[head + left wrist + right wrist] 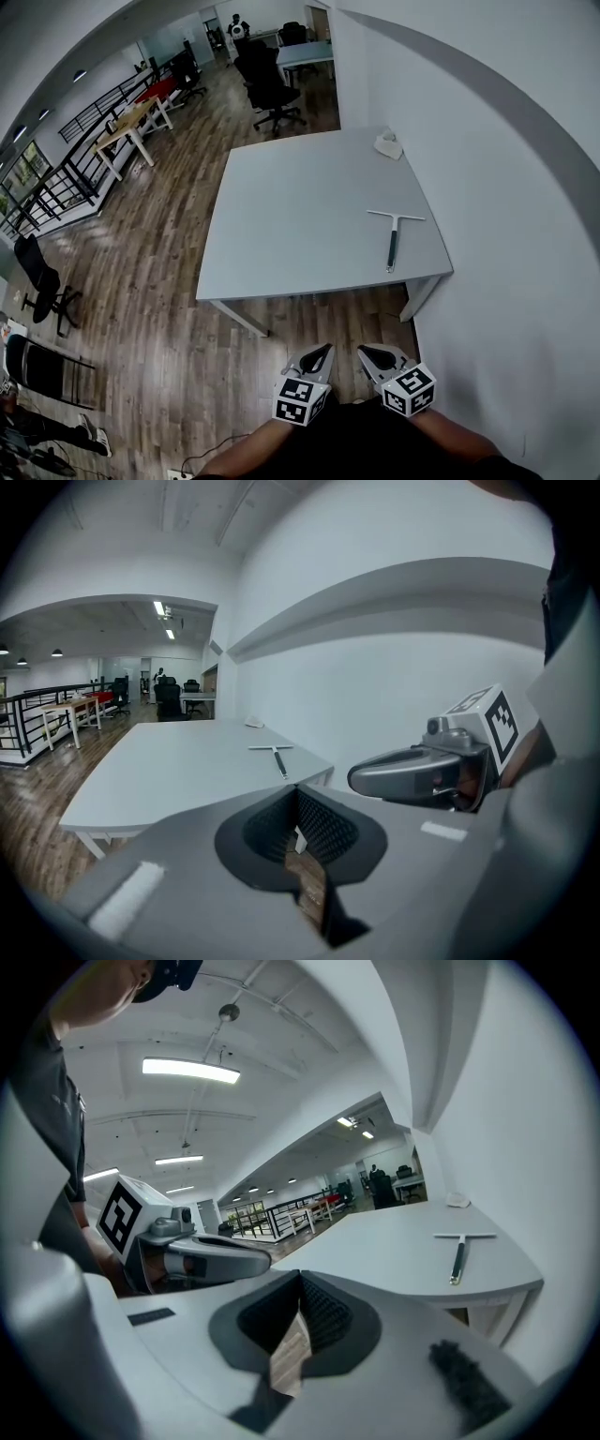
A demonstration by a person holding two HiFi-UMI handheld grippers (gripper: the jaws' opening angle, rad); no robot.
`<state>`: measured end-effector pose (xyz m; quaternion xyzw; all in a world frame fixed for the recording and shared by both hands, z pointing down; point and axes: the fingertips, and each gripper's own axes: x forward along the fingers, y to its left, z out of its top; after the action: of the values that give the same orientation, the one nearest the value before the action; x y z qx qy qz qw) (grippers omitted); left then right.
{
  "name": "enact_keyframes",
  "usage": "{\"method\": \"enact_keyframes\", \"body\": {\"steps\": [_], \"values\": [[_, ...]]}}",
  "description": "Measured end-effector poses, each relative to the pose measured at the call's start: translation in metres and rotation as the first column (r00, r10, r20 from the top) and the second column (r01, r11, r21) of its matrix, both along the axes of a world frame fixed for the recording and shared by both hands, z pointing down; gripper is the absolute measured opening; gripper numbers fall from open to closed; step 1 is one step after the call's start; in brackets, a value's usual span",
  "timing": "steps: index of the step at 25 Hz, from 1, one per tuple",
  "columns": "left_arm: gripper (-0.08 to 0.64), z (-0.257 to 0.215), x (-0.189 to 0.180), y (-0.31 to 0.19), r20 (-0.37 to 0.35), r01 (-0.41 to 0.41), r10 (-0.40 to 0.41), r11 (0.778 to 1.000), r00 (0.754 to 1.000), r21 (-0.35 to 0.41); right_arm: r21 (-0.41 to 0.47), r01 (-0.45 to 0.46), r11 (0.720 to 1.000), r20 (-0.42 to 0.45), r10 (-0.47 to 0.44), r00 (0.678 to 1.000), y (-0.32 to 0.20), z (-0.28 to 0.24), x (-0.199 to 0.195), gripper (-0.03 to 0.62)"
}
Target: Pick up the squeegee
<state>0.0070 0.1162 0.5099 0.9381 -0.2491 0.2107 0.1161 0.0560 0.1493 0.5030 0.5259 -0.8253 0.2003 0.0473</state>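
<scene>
In the head view, a grey table [300, 216] stands on a wooden floor [150, 309], with its right side against a white wall [506, 187]. The squeegee [393, 234] lies flat on the table near the front right corner. Its blade is toward the far side and its dark handle points to the near edge. A small white thing [387, 144] sits at the far right corner, perhaps a cloth; it is too small to tell. The left gripper [323, 350] and the right gripper [367, 352] are side by side in front of the table, over the floor and well apart from the squeegee. A black office chair [268, 84] stands behind the table.

In the left gripper view, the jaws of the left gripper [297, 788] meet at the tips and hold nothing; only the floor shows through the hollow between them. The squeegee [277, 757] is ahead on the table [159, 766]. The right gripper [361, 778] is just beside, on the right.

In the right gripper view, the jaws of the right gripper [300, 1275] are also closed together and empty. The squeegee [458, 1258] lies to the right on the table [384, 1241], near its edge. The left gripper [267, 1258] shows on the left.
</scene>
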Motion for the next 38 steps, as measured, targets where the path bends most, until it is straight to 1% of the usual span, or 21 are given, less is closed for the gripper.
{"method": "enact_keyframes", "body": {"steps": [5, 12, 19, 24, 29, 35, 38], "values": [[0.008, 0.007, 0.007, -0.009, 0.011, -0.003, 0.003, 1.000, 1.000, -0.015, -0.002, 0.009, 1.000, -0.011, -0.010, 1.000, -0.010, 0.006, 0.004, 0.006], [0.006, 0.012, 0.035, -0.019, -0.004, -0.060, 0.060, 0.998, 0.998, -0.019, -0.034, -0.066, 0.997, 0.002, 0.066, 0.998, -0.012, 0.019, 0.027, 0.006], [0.008, 0.015, 0.048, -0.014, 0.003, -0.100, 0.100, 0.993, 0.995, -0.058, -0.076, -0.106, 0.991, 0.013, 0.107, 0.994, -0.005, 0.023, 0.038, 0.006], [0.006, 0.025, 0.052, -0.018, 0.012, -0.121, 0.122, 0.990, 0.992, -0.073, -0.083, -0.112, 0.990, 0.008, 0.113, 0.994, -0.011, 0.026, 0.041, 0.006], [0.006, 0.020, 0.053, -0.032, 0.011, -0.116, 0.117, 0.990, 0.993, -0.076, -0.096, -0.110, 0.989, 0.010, 0.112, 0.994, -0.023, 0.026, 0.040, 0.006], [0.006, 0.031, 0.059, -0.055, 0.030, -0.102, 0.106, 0.988, 0.994, -0.115, -0.138, -0.103, 0.985, 0.024, 0.107, 0.994, -0.043, 0.039, 0.045, 0.006], [0.006, 0.035, 0.061, -0.068, 0.027, -0.104, 0.109, 0.986, 0.994, -0.130, -0.159, -0.107, 0.981, 0.027, 0.113, 0.993, -0.053, 0.042, 0.047, 0.006]]}}
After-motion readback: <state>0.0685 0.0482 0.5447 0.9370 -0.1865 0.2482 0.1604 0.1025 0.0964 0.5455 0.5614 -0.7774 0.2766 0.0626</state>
